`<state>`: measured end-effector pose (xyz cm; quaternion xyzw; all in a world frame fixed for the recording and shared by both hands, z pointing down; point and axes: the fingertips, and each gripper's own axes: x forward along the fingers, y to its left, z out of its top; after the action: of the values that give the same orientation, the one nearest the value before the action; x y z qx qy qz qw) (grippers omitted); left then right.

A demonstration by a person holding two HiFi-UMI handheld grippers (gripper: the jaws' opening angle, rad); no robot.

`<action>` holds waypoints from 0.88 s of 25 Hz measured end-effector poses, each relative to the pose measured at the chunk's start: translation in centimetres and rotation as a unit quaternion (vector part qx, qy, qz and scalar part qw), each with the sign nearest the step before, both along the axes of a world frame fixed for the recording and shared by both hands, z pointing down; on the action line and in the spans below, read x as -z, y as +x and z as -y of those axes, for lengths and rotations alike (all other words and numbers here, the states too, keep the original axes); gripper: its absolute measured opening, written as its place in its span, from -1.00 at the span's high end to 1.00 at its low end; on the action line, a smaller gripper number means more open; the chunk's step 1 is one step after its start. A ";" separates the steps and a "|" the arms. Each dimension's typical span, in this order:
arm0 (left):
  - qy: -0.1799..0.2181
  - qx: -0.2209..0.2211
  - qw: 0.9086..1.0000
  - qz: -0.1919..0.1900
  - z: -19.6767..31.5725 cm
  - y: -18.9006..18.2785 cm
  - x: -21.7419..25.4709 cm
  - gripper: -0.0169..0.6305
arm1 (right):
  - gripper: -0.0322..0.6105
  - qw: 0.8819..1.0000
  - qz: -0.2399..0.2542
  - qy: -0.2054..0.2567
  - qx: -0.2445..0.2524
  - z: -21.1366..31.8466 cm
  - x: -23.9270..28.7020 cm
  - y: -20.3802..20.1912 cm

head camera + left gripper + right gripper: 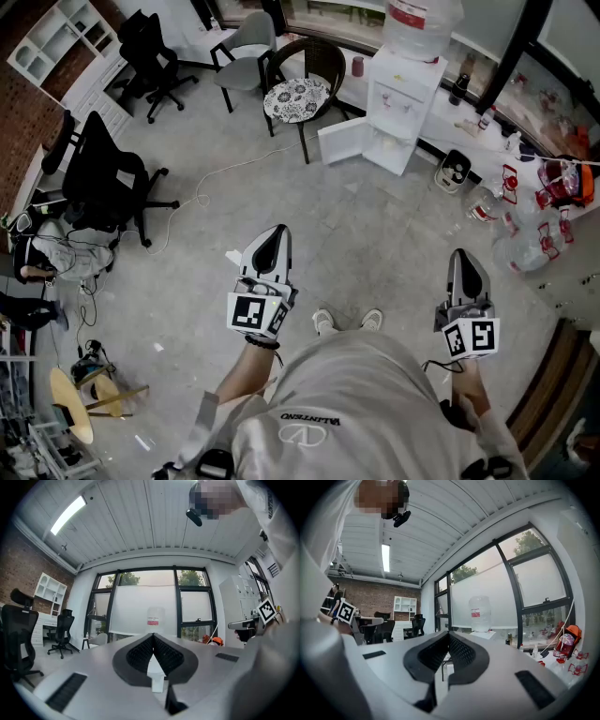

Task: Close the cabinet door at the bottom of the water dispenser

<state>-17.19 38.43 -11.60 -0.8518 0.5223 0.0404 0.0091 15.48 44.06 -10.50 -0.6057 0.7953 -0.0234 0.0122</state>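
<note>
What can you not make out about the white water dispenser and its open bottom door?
Head view: inside the cabinet of the white plastic water dispenser, too small.
Head view: top of its clear plastic water bottle, cut by the upper edge.
Gripper views: the open white cabinet door, hidden behind the shut grey left gripper and right gripper.

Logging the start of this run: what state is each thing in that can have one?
cabinet door, open, swung out wide from the water dispenser
water bottle, upright on the dispenser
left gripper, fingers shut, empty
right gripper, fingers shut, empty
</note>
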 end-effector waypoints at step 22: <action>-0.006 -0.016 1.000 -0.015 -0.4 -2.9 -0.4 0.94 | 0.85 1.000 0.004 -0.007 -0.002 0.0 -0.2 -3.6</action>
<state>-20.04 38.78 -11.18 -0.8593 0.5089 0.0499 -0.0045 11.88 44.09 -10.30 -0.6073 0.7938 -0.0310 0.0110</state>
